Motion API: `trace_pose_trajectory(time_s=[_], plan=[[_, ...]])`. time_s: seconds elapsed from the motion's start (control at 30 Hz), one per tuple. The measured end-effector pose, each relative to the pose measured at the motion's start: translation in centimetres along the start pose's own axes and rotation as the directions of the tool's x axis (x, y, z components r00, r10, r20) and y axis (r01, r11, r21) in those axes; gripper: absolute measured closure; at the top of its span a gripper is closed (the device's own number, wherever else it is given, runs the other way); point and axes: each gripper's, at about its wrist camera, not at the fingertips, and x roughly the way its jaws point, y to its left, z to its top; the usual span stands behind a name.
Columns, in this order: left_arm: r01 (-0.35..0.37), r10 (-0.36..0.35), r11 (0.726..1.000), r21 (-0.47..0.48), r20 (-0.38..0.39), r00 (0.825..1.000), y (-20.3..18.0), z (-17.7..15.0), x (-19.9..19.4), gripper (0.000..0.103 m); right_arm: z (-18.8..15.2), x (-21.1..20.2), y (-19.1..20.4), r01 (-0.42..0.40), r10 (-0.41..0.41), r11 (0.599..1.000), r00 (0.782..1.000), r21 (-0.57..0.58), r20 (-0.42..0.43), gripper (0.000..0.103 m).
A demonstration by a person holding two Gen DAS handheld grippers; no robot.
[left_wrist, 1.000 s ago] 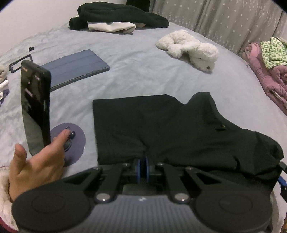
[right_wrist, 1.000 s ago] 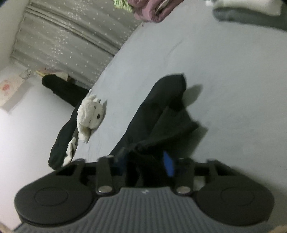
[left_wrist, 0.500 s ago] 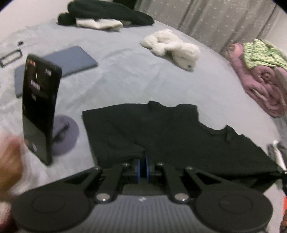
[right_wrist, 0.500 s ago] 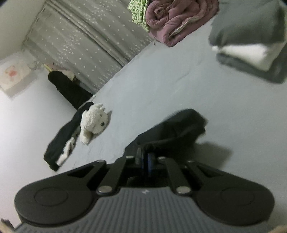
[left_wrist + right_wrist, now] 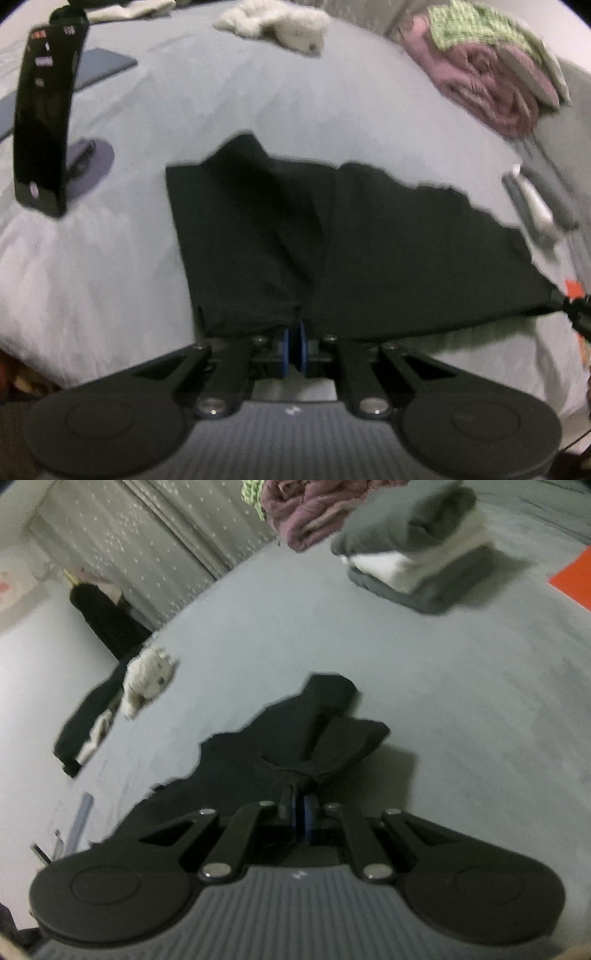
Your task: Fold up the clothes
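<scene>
A: Where is the shirt?

B: The black shirt [image 5: 369, 236] lies spread on the grey bed [image 5: 258, 103], close in front of both tongs. In the left wrist view its near edge is lifted a little off the sheet, and the cloth runs off to the right.

A: What is the left gripper [image 5: 294, 345] doing?

B: Its jaws are pressed together with the shirt's near hem pinched between the blue pads [image 5: 284, 345]. No gap shows between them.

A: And the right gripper [image 5: 297, 814]?

B: Closed as well, clamped on a bunched corner of the same shirt [image 5: 295, 746]. The cloth gathers into a knot just ahead of the pads, and a sleeve sticks out beyond it on the bed [image 5: 443, 664].

A: What else is on the bed?

B: A phone [image 5: 42, 118] stands upright on a round stand [image 5: 90, 166] at the left, with a flat blue tablet case [image 5: 99, 68] behind it. A white soft toy [image 5: 284, 26] lies at the far side. A pink blanket [image 5: 480, 88] with a green checked cloth [image 5: 491, 33] on top sits at the far right.

A: Anything seen only from the right wrist?

B: A folded stack of grey and white clothes [image 5: 413, 557] lies well beyond the shirt, near the spotted curtain [image 5: 147, 535]. Dark clothes [image 5: 88, 716] lie just beside the soft toy [image 5: 147, 679]. The picture is blurred, so finer detail is unclear.
</scene>
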Motion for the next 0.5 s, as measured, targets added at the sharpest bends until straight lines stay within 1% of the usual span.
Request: trace_pose_trajectory(time_s=[0.1,0.2,0.23,0.3,0.33,0.37,0.4,0.43,0.47,0.5], plan=[[-0.016,0.016,1.0,0.007,-0.029,0.999,0.3,-1.0,1.7,0.097,-0.9,1.1,-1.0,0.036,-0.037,0.999,0.997,-0.015,-0.063,0.096],[-0.007,0.007,1.0,-0.002,-0.017,1.0,0.6,-1.1,1.6,0.097,-1.3,2.5,-1.1,0.065,-0.069,0.997,0.992,-0.033,-0.11,0.095],[-0.007,0.007,1.0,0.0,-0.014,1.0,0.6,-1.0,1.4,0.096,-1.3,2.6,-0.9,0.071,-0.075,0.997,0.991,-0.041,-0.112,0.094],[-0.008,0.009,1.0,0.03,-0.026,1.0,0.5,-0.8,1.0,0.093,-0.9,2.5,-0.3,0.078,-0.084,0.995,0.991,-0.06,-0.102,0.088],[-0.012,0.013,0.999,0.042,-0.026,1.0,0.4,-0.9,0.5,0.089,-0.6,2.3,-0.1,0.082,-0.088,0.994,0.992,-0.067,-0.09,0.088],[-0.016,0.017,0.998,0.054,-0.025,1.0,0.3,-0.9,0.1,0.081,-0.4,2.1,0.1,0.087,-0.092,0.993,0.993,-0.074,-0.075,0.088],[-0.019,0.021,0.998,0.065,-0.024,0.999,0.2,-1.0,-0.4,0.077,0.0,1.9,0.2,0.088,-0.092,0.993,0.994,-0.073,-0.057,0.085],[-0.023,0.025,0.997,0.077,-0.023,0.999,0.1,-1.1,-0.9,0.069,0.4,1.6,0.3,0.088,-0.09,0.994,0.995,-0.068,-0.038,0.08],[-0.025,0.027,0.996,0.082,-0.013,1.0,0.1,-1.0,-1.5,0.064,0.6,1.3,0.2,0.089,-0.091,0.994,0.996,-0.064,-0.018,0.063],[-0.023,0.023,0.996,0.089,-0.002,1.0,0.0,-0.8,-2.0,0.062,0.8,1.0,0.2,0.093,-0.093,0.994,0.996,-0.062,0.01,0.051]])
